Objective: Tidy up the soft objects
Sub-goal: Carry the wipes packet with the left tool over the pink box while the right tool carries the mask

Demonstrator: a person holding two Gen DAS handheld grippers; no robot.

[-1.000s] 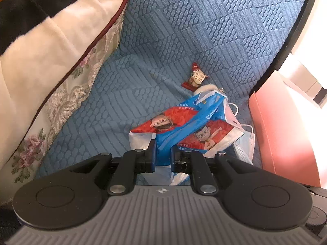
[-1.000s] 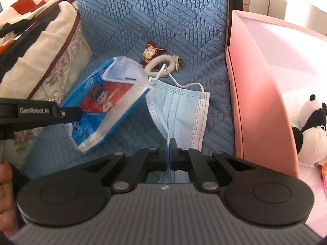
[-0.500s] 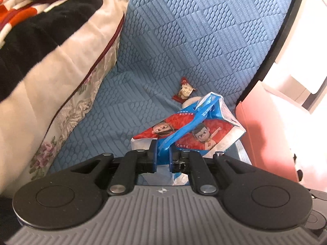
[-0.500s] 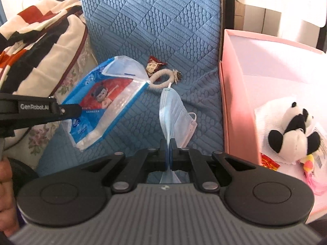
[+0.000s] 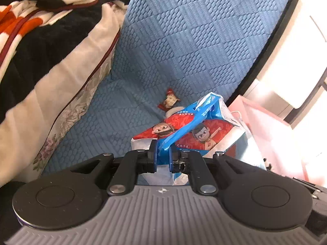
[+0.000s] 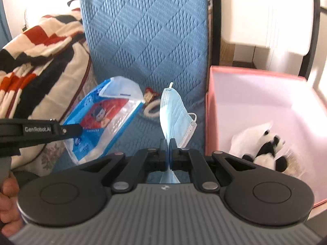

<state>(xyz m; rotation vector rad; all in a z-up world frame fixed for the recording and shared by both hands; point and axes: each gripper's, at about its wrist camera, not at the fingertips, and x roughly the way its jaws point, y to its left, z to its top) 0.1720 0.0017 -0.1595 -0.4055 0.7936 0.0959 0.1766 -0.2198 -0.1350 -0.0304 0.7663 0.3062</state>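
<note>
- Right hand-held gripper (image 6: 168,150) clenched on face mask (image 6: 173,112), held left of pink box (image 6: 212,110); thin pinch, slip risked.
- Left hand-held gripper (image 5: 163,156) clenched on mask packet (image 5: 190,130), held above sofa; contents may be spilled.

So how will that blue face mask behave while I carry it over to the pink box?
Likely floppy: the face mask hangs folded from the right hand-held gripper. Probably very light, so it may swing. Its loose ear loop might catch the pink box wall.
</note>
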